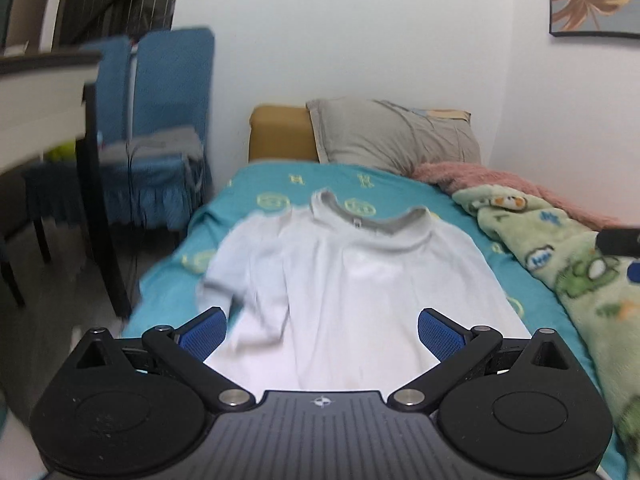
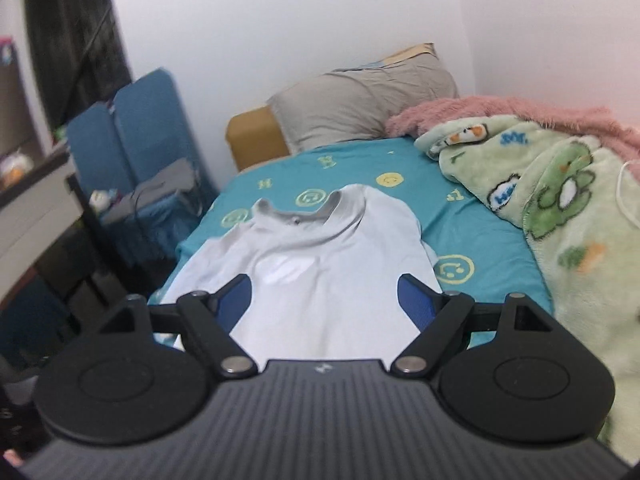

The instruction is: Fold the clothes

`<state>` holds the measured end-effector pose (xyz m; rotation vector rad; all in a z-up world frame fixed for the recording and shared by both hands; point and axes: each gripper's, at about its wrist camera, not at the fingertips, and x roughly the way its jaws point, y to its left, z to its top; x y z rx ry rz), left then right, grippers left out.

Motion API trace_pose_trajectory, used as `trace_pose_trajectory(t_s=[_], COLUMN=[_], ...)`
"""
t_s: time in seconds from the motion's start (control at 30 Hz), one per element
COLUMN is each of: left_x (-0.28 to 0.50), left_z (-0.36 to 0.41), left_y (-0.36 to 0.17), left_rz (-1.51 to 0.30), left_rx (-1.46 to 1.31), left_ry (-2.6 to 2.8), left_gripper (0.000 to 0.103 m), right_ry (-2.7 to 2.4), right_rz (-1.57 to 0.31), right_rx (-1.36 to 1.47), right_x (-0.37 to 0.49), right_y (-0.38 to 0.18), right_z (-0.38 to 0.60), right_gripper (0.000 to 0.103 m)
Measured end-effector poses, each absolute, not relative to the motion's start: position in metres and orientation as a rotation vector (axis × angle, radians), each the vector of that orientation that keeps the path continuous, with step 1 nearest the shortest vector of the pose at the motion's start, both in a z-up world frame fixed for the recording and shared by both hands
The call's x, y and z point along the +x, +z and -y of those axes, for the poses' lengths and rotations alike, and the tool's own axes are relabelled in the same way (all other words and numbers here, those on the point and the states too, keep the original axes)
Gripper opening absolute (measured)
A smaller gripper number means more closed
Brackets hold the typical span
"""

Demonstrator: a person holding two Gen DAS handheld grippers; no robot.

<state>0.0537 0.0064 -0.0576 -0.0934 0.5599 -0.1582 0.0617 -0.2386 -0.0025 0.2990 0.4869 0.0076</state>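
White shirt [image 1: 360,280] lies flat on the teal bed sheet [image 1: 248,184]. Left gripper [image 1: 322,334] and right gripper [image 2: 324,300] hover above it, fingers spread wide, holding nothing.

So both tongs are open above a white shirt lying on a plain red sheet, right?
Not quite: the sheet is teal with yellow smiley faces, as the right wrist view shows. The rest holds: both tongs, left and right, are open above the white shirt.

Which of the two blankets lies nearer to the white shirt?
The green cartoon blanket; the pink blanket lies behind it, farther from the white shirt.
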Motion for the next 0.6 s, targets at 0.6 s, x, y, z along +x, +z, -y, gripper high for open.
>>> trace_pose_trajectory(t_s=[0.6], left_x=[0.192], left_z=[-0.154], left_y=[-0.167], left_rz=[-0.714], left_rx=[-0.918], left_ry=[-0.014], left_gripper=[0.089], right_ry=[0.11], right_rz=[-0.588], right_rx=[0.335], right_x=[0.067], right_y=[-0.041], right_z=[0.227], right_gripper=[0.082])
